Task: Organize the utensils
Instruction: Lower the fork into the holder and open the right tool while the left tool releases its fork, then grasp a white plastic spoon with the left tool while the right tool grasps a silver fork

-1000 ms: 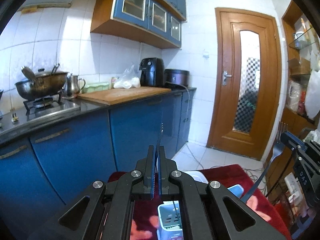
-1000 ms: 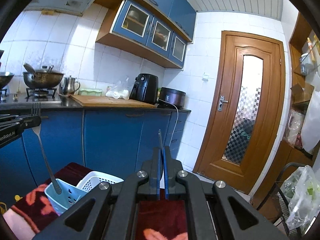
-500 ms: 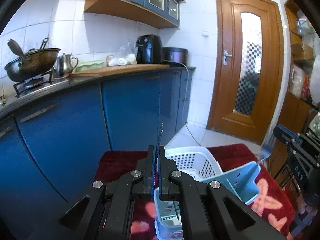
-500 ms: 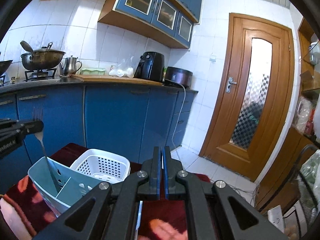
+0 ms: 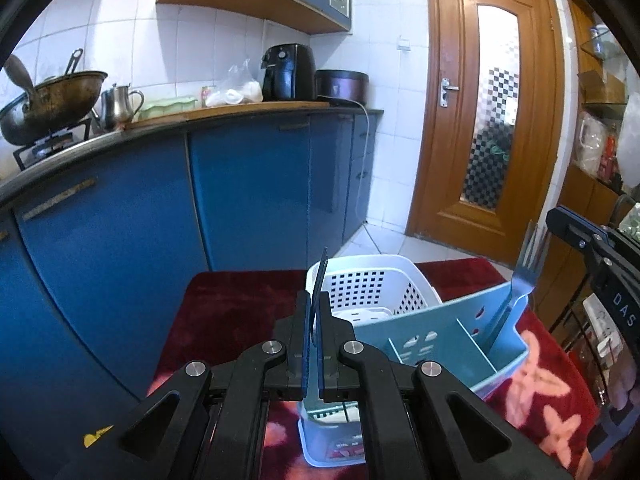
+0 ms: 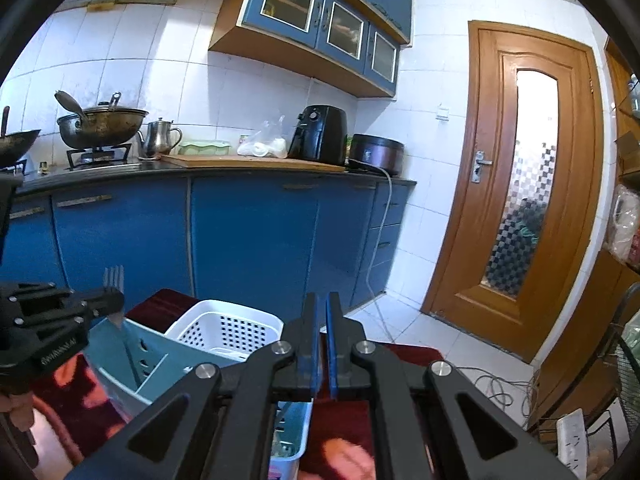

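Note:
A light blue divided caddy (image 5: 440, 340) (image 6: 132, 360) stands on a red flowered cloth (image 5: 232, 304), with a white perforated basket (image 5: 372, 288) (image 6: 232, 328) behind it. My left gripper (image 5: 314, 300) (image 6: 108, 300) is shut on a fork (image 6: 114, 278); its tines point up and its handle reaches down into the caddy. In the left wrist view this fork shows edge-on as a thin blade. My right gripper (image 6: 323, 300) (image 5: 554, 216) is shut on a second fork (image 5: 530, 256), tines up, handle down in the caddy's right end compartment.
A small pale tub (image 5: 332, 440) sits just in front of the caddy. Blue cabinets (image 6: 248, 240) under a counter with a wok, a kettle and appliances run behind the table. A wooden door (image 6: 528, 184) is at the right, and a wire rack (image 5: 600, 344) stands by the table's right edge.
Both grippers have come down with their forks, and the handles now stand inside the caddy. The caddy and the basket have come closer and fill more of both views.

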### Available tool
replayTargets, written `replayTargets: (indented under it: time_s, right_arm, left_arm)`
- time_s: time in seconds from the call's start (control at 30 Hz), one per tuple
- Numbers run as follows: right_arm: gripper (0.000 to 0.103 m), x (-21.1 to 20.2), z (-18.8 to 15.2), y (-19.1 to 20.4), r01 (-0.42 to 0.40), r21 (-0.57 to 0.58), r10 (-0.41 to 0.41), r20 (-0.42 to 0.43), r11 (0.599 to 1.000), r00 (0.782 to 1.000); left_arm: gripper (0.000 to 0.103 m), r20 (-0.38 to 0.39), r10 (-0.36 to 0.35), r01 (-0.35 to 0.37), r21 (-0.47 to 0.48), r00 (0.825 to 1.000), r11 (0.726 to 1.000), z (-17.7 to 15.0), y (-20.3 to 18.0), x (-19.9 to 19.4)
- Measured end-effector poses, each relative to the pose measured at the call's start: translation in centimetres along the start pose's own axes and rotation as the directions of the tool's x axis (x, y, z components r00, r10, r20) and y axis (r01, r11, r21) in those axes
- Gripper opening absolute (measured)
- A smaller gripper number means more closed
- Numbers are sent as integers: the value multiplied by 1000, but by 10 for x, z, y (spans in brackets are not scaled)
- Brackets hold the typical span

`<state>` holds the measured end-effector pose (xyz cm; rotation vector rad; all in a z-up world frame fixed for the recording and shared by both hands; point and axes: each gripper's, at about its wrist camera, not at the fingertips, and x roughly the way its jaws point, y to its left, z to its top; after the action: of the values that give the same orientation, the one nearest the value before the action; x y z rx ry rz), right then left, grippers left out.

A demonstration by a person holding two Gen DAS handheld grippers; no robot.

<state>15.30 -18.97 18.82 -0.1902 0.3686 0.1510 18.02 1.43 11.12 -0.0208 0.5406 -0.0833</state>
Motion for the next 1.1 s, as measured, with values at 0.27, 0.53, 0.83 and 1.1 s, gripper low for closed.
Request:
replayTargets:
  time_s: [0.27, 0.53, 0.83, 1.1]
  right_arm:
    - [25, -2, 2, -12, -101, 114, 104, -17, 988, 994]
    - [33, -22, 11, -19, -149, 157, 145, 32, 976, 989]
    - [35, -48, 10, -27, -178, 231, 180, 12, 957, 984]
    - [40, -71, -9, -34, -194, 304, 214, -35, 933, 976]
  left_arm:
    - [13, -9, 5, -5, 13, 1000, 1000, 2, -3, -6]
    - [33, -7, -25, 25, 15, 1000, 1000, 4, -5, -25]
    - [37, 0, -51, 51, 22, 999, 998, 2, -10, -56]
    - [38, -13, -78, 78, 16, 997, 997, -7, -7, -80]
